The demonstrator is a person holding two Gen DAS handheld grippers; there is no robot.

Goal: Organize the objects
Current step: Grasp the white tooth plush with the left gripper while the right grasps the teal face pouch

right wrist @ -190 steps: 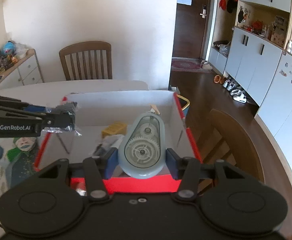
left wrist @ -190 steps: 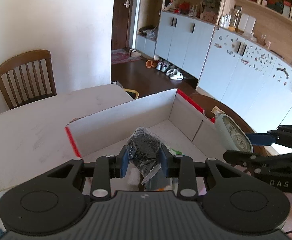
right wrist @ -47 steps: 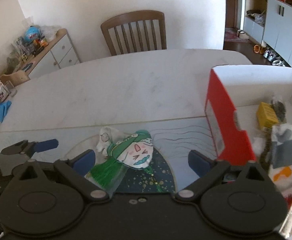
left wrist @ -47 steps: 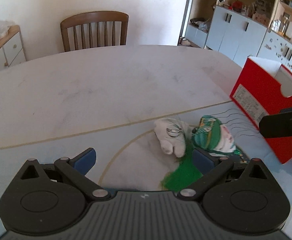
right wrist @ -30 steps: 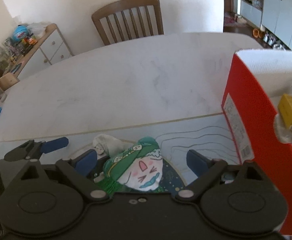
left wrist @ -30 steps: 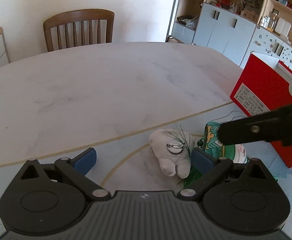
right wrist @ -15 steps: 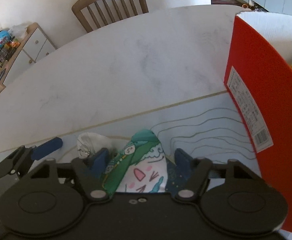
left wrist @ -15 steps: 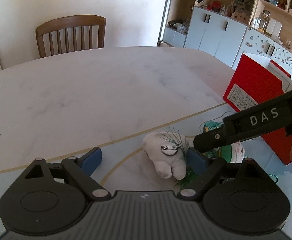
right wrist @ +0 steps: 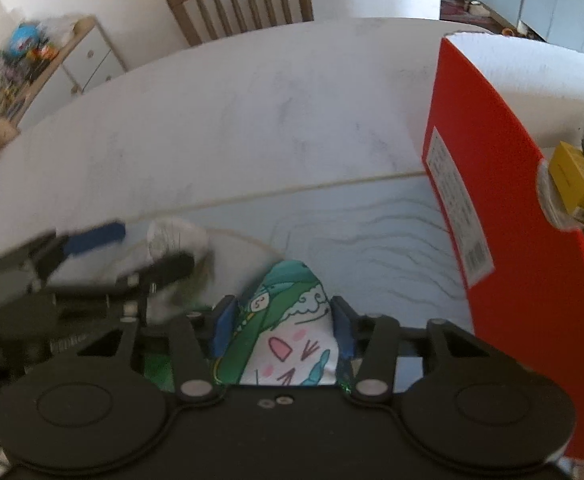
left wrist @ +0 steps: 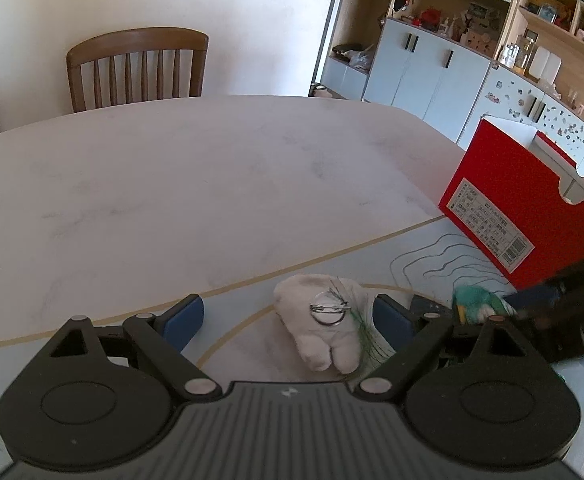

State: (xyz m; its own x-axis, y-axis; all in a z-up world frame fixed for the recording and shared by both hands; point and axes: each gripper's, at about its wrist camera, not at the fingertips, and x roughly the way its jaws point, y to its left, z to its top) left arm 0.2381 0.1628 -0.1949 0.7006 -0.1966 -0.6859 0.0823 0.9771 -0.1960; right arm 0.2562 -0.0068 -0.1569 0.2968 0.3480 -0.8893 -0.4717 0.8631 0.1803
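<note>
A white plush (left wrist: 323, 328) with a round pin badge lies on the pale printed mat (left wrist: 419, 252), between the wide-apart fingers of my left gripper (left wrist: 288, 316), which is open and not touching it. Just to its right lies a green-and-white doll (right wrist: 288, 332) with a drawn face. My right gripper (right wrist: 282, 326) points steeply down over the doll, its jaws closing, and both blue pads lie against the doll's sides. The left wrist view shows that doll (left wrist: 475, 304) partly hidden behind the blurred right gripper (left wrist: 547, 304). In the right wrist view, the left gripper (right wrist: 132, 252) brackets the white plush (right wrist: 176, 236).
A red shoebox (left wrist: 523, 208) stands open on the mat at the right, with a yellow packet (right wrist: 575, 176) and other items inside. The white marble table (left wrist: 212, 184) stretches away behind. A wooden chair (left wrist: 136, 68) stands at its far edge, and cabinets line the right wall.
My right gripper's jaws have drawn in from wide apart until the pads meet the green doll, and it has sunk lower over it. My left gripper narrowed a little and stayed around the white plush.
</note>
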